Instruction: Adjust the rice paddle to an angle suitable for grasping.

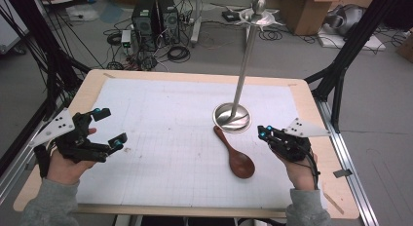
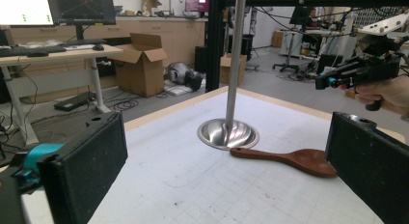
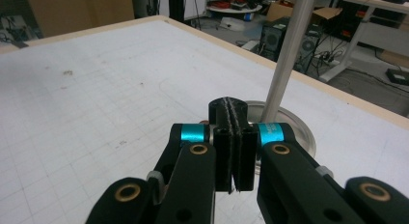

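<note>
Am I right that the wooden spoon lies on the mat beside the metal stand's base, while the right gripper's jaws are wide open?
Not quite: the right gripper has its jaws shut, pads pressed together with nothing between them, as the right gripper view shows. The wooden spoon does lie on the mat beside the metal stand's base.
</note>
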### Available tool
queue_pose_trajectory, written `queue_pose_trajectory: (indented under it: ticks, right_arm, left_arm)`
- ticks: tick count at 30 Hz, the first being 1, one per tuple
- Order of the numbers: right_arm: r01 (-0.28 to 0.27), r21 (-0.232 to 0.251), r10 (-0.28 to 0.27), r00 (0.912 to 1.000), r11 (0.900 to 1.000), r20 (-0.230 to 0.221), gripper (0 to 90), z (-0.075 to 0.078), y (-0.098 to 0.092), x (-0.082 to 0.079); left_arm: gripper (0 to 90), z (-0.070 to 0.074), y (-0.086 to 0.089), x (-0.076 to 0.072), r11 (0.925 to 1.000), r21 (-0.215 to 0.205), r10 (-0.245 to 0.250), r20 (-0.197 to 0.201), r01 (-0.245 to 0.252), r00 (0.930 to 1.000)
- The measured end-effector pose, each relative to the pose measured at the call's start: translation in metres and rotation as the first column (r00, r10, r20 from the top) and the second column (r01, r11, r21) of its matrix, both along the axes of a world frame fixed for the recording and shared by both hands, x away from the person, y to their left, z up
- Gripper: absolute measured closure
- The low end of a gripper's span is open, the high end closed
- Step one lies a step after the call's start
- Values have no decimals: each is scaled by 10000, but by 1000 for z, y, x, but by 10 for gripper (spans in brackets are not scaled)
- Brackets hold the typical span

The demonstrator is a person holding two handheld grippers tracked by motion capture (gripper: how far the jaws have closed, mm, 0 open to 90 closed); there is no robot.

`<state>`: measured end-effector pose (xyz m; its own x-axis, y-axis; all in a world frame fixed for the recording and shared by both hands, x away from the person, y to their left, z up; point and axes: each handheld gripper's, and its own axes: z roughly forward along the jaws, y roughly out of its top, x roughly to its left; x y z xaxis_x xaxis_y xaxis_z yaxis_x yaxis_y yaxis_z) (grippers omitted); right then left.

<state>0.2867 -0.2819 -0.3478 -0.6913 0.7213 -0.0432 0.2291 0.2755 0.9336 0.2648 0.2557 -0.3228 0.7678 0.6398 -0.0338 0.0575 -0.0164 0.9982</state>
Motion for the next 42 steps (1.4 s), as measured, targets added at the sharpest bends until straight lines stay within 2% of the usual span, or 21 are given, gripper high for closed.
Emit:
queue_pose_trajectory:
  ticks: [7,12,13,15,20,23,27,29,30,39,42]
  right_arm:
    - [-12,-185,9,9999,9998,-147,894,-9,10,9]
    - [-243,-247,238,9995,9994,-208,894,-17,20,15]
    - [-324,-480,315,9993,9983,-203,894,-20,25,18]
    - [-388,-622,377,9991,9973,-192,894,-22,30,20]
    - [-295,-700,282,9994,9971,-195,894,-27,35,24]
    - [-333,-895,300,9988,9954,-379,894,-33,38,27]
    - [-377,-874,333,9981,9955,-514,893,-35,38,30]
    - [-488,-532,448,9962,9974,-746,888,-37,37,33]
    - [-482,-543,436,9956,9974,-832,888,-38,37,34]
    - [-474,-870,377,9933,9951,-1096,894,-47,40,43]
    - [-513,-964,367,9883,9940,-1483,894,-53,44,48]
  left_arm:
    - [18,-1,1,-1,9999,80,149,-31,-149,9999]
    - [18,-3,-1,0,9997,123,201,-132,-199,9997]
    - [18,-4,-2,0,9998,104,170,-225,-168,9996]
    - [18,-5,-2,0,9998,156,159,-253,-155,9996]
    - [18,-7,-1,1,9997,125,209,-317,-205,9993]
    - [18,-8,-2,2,9997,166,182,-335,-176,9993]
    - [18,-8,-3,2,9997,196,181,-373,-174,9991]
    - [18,-10,-3,2,9995,250,203,-433,-192,9989]
    - [18,-10,-3,2,9994,266,214,-445,-203,9988]
    - [18,-9,3,-3,9990,283,343,-409,-331,9986]
    - [18,-8,9,-5,9987,189,474,-374,-467,9982]
